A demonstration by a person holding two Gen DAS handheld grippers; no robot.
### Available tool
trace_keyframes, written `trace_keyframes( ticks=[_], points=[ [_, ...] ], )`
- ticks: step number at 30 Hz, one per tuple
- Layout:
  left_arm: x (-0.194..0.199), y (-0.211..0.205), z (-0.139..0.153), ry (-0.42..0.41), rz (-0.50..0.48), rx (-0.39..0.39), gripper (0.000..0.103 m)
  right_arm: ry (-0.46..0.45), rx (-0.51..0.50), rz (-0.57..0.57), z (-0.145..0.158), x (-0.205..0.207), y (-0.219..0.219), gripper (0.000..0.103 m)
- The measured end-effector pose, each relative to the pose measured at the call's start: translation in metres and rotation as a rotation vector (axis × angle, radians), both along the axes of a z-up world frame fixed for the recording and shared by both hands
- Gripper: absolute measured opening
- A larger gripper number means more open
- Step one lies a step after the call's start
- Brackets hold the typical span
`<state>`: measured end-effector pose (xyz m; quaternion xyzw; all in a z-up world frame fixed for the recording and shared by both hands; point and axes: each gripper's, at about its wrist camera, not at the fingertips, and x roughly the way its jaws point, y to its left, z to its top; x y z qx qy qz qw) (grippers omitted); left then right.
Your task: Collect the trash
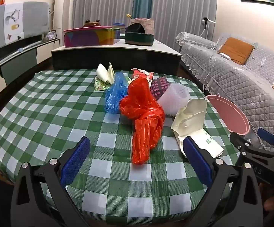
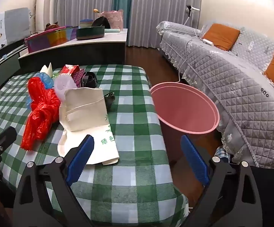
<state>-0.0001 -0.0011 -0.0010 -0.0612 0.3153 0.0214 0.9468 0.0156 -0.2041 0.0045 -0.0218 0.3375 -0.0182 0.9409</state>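
Note:
Trash lies on the green checked table (image 1: 42, 113): a red plastic bag (image 1: 144, 117), a blue plastic bag (image 1: 116, 92), a white foam sleeve (image 1: 174, 96), a cream paper bag (image 1: 192, 121), red and purple wrappers (image 1: 159, 85) and folded white paper (image 1: 105, 72). A pink bin (image 2: 184, 107) stands to the right of the table. My left gripper (image 1: 137, 151) is open and empty, just in front of the red bag's near end. My right gripper (image 2: 137, 151) is open and empty over the table's right edge, near the paper bag (image 2: 87, 113) and bin.
A grey quilted sofa (image 2: 241, 75) with orange cushions stands right of the bin. A low cabinet (image 1: 118, 54) with boxes stands behind the table. A dark crumpled item (image 2: 109, 97) lies on the table (image 2: 137, 179) beside the paper bag.

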Motion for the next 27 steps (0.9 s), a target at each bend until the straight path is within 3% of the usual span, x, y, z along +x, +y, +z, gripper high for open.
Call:
trace_keyframes(
  ticks=[2,8,13,27],
  points=[
    [0.001,-0.006,-0.002,-0.008,0.008,0.065,0.095,0.021,-0.029,0.013,-0.001,0.004,0.007,0.091],
    [-0.001,0.002,0.002,-0.057,0.027,0.058,0.095,0.018,-0.014,0.019,-0.008,0.001,0.010,0.091],
    [0.003,-0.005,-0.004,-0.017,0.006,0.065,0.092,0.008,0.000,0.011,-0.002,0.002,0.007,0.090],
    [0.002,-0.010,-0.005,-0.013,-0.010,0.049,0.092,0.005,-0.007,0.025,0.003,0.001,0.009,0.085]
  ],
)
